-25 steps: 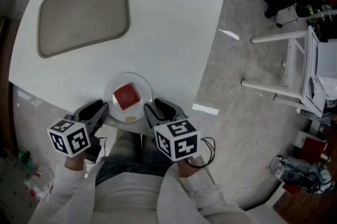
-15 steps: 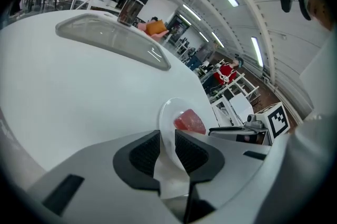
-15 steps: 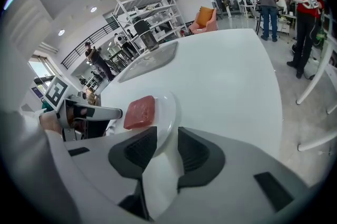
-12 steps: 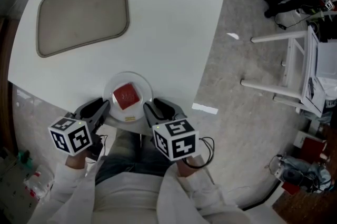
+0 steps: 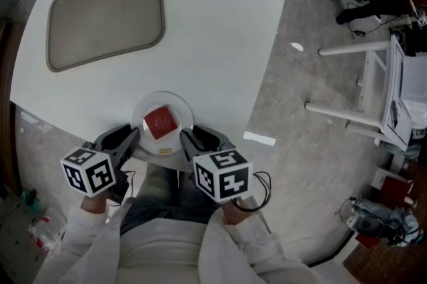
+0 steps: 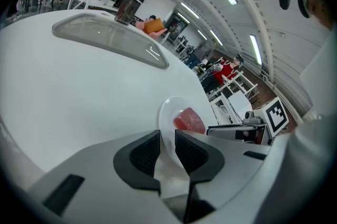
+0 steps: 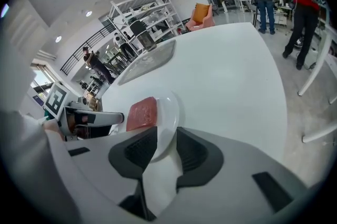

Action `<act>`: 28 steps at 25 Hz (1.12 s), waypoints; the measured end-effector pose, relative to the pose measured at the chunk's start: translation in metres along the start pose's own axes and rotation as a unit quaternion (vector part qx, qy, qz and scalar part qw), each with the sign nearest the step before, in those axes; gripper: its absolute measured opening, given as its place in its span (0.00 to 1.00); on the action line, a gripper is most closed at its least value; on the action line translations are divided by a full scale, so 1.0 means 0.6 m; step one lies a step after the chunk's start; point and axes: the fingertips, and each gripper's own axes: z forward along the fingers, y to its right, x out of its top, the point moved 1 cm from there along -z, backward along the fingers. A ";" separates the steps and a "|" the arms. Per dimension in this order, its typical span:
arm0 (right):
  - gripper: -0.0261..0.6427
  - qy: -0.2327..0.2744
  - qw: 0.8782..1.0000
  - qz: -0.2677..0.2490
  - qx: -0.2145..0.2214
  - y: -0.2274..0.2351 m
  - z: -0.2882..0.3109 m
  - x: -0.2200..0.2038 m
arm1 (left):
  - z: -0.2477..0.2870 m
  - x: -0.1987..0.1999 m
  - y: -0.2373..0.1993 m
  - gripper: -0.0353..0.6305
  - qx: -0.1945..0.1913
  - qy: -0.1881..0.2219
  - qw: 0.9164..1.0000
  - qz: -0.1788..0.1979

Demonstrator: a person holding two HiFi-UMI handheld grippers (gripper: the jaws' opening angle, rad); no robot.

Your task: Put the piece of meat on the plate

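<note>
Meat [image 5: 160, 122]: red slab lying on the white plate [image 5: 185, 117] — at the table's [image 5: 213, 36] near edge.
My left gripper [image 6: 167, 140]: jaws narrow, pinching the plate's rim.
My right gripper [image 7: 167, 140]: likewise narrow — clamped on the opposite rim.

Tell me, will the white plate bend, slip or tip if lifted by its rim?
Probably stiff: the plate rim looks straight between the fingers of the left gripper and right gripper. Its smooth surface may slip. The meat lies centred, so tipping seems unlikely.
</note>
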 end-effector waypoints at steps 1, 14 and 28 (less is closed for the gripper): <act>0.22 -0.001 1.000 0.004 0.000 0.001 0.000 0.001 | 0.000 0.001 0.000 0.19 0.000 0.000 1.000 0.001; 0.15 -0.022 0.999 0.045 0.003 0.005 0.000 0.009 | -0.003 -0.001 -0.003 0.18 0.020 -0.014 0.999 -0.042; 0.15 -0.006 0.999 0.017 0.035 -0.009 -0.021 0.052 | -0.036 0.032 0.024 0.17 0.032 0.057 0.996 -0.068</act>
